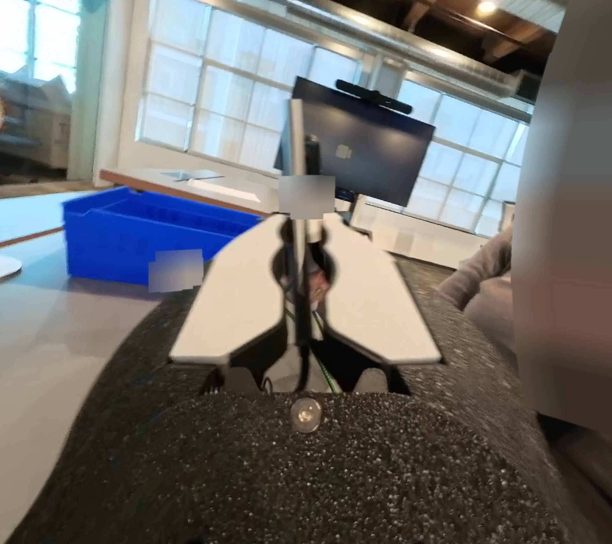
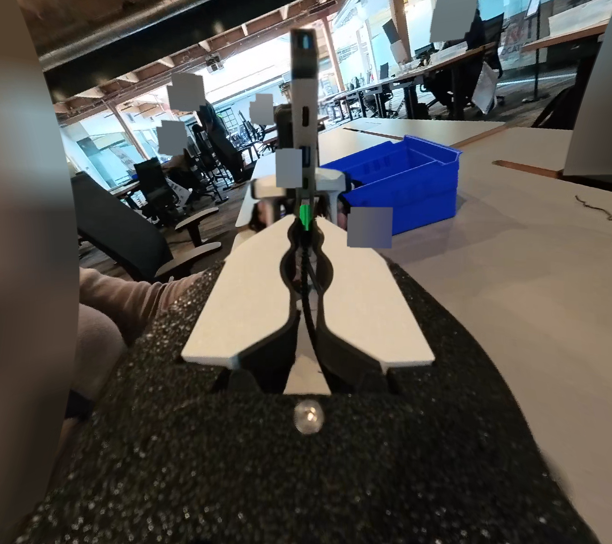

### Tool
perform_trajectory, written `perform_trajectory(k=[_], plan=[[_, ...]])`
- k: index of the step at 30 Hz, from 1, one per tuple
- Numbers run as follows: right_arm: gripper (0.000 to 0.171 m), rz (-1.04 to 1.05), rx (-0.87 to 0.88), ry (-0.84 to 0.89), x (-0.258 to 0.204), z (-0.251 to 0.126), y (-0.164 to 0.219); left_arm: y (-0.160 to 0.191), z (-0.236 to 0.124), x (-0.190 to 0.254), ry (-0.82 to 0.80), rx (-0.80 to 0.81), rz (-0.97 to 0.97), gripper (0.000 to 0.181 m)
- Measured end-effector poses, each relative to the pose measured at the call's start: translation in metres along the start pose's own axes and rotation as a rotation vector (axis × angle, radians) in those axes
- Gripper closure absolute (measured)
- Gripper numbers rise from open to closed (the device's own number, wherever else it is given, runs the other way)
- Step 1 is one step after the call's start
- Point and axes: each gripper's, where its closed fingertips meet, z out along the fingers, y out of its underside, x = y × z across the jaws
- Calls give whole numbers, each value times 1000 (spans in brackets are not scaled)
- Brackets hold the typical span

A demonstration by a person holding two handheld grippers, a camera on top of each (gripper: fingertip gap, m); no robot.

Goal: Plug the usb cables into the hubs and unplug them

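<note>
The grey hub (image 2: 303, 104) stands upright past the right tool (image 2: 306, 223), which pinches the green-tipped usb cable (image 2: 305, 215) below it. The left tool (image 1: 303, 223) pinches the hub (image 1: 297, 144) edge-on. A blue bin (image 2: 407, 183) sits far right on the surface (image 2: 496, 246).

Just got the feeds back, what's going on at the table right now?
Both tongs are raised above the table. The left tongs grip the grey USB hub edge-on and upright. The right tongs are shut on the green-tipped cable, its plug at the hub's bottom port. Whether it is fully seated is unclear. A blue bin sits behind.
</note>
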Motion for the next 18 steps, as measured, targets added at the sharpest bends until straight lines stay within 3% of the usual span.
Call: perform_trajectory(k=[1, 18], plan=[[166, -10, -8, -7, -2, 0, 1, 0, -1, -1, -1, -3, -16, 171], [166, -157, -205, 7, -4, -8, 19, 24, 1, 6, 1, -220, 41, 171]])
